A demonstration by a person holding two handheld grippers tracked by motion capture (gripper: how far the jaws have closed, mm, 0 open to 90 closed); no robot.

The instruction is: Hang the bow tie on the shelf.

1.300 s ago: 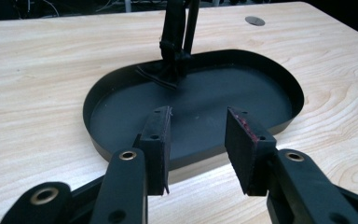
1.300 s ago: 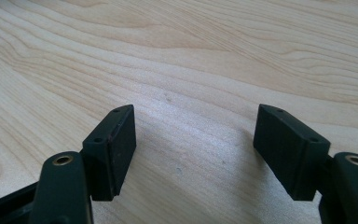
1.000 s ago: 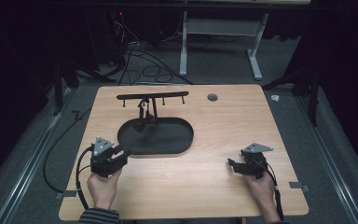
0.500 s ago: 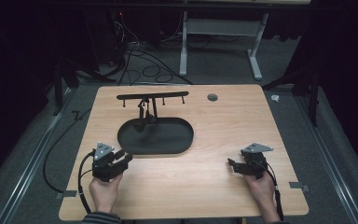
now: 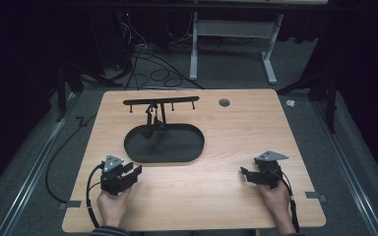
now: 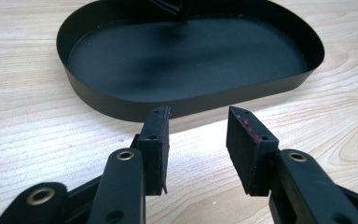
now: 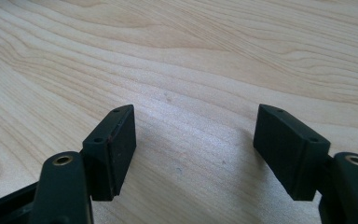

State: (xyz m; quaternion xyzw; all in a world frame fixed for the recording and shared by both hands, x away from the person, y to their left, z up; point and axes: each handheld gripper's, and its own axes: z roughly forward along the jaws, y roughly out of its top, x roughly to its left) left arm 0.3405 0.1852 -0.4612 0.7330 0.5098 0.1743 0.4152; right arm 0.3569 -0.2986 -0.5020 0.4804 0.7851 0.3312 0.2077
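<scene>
A black oval tray [image 5: 177,143] lies at the middle of the wooden table [image 5: 211,196]. Behind it stands a low black rack [image 5: 160,102] with a dark piece [image 5: 155,118] hanging over the tray's far edge. My left gripper [image 5: 134,170] rests at the front left, open and holding nothing. In the left gripper view its jaws [image 6: 198,119] point at the tray [image 6: 186,60], a short way off its near wall. My right gripper [image 5: 244,172] sits at the front right. It is open wide over bare wood [image 7: 193,116].
A small round grey grommet [image 5: 224,103] sits in the tabletop at the back right. Cables [image 5: 142,59] and a white stand's legs [image 5: 231,46] lie on the floor beyond the table. A black cable [image 5: 64,147] hangs off the left side.
My left gripper has drawn back a little toward the table's near edge, away from the tray. The right gripper has stayed in place.
</scene>
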